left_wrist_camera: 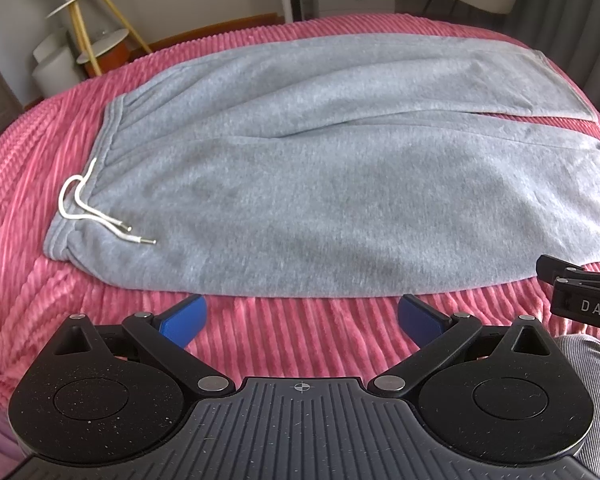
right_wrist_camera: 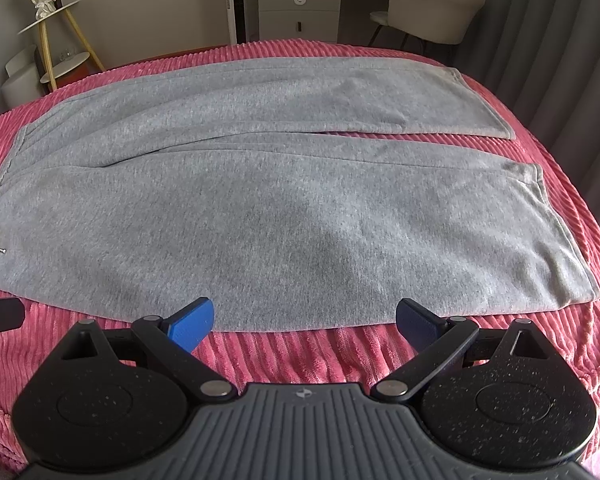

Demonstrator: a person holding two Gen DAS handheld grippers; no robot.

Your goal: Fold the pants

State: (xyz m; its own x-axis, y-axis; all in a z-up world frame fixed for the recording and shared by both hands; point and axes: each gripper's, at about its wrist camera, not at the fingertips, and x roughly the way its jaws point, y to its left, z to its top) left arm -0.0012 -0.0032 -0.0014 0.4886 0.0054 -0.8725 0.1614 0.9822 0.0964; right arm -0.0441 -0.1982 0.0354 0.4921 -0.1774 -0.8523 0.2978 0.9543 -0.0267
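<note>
Grey sweatpants (left_wrist_camera: 320, 184) lie spread flat on a pink ribbed bedspread (left_wrist_camera: 28, 168), waistband to the left with a white drawstring (left_wrist_camera: 88, 208), both legs running right. The right wrist view shows the same pants (right_wrist_camera: 300, 208), with the two leg hems (right_wrist_camera: 560, 240) at the right. My left gripper (left_wrist_camera: 302, 318) hovers open just short of the near edge of the pants, nothing between its blue pads (left_wrist_camera: 184, 320). My right gripper (right_wrist_camera: 304, 320) is also open at the near edge of the nearer leg, its blue fingertips (right_wrist_camera: 192, 324) over the cloth's border.
The pink bedspread (right_wrist_camera: 580, 160) covers the whole bed. Beyond the far edge stand a gold-legged tiered side table (left_wrist_camera: 88, 28), a white drawer unit (right_wrist_camera: 300, 12) and a cream chair (right_wrist_camera: 432, 8). Grey curtains (right_wrist_camera: 560, 40) hang at the right. A striped sleeve (left_wrist_camera: 588, 364) shows at the lower right.
</note>
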